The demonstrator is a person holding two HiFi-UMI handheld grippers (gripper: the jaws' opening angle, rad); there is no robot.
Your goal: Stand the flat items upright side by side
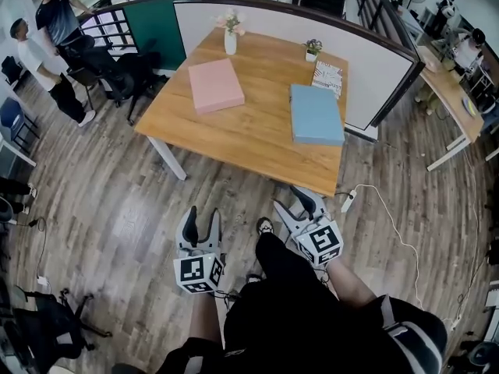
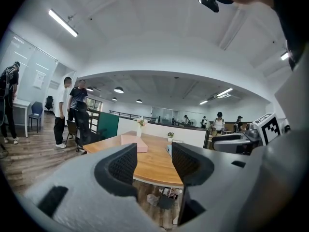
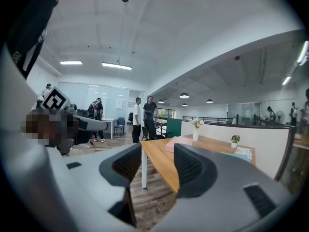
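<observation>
Left tongs [image 1: 202,218] and right tongs [image 1: 290,199]: grey, black-padded.

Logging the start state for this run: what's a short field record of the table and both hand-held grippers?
table: wooden
pink flat item: lying flat, left part
blue flat item: lying flat, right part
patterned booklet: flat, behind blue flat item
far edge: flower vase, small potted plant
left hand-held gripper: open, empty
right hand-held gripper: open, empty

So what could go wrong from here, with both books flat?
The vase stands close behind the pink book; levering it upright could knock the vase over.
The blue book lies near the table edge; it might slide off.
A power strip lies on the floor ahead: trip risk.
</observation>
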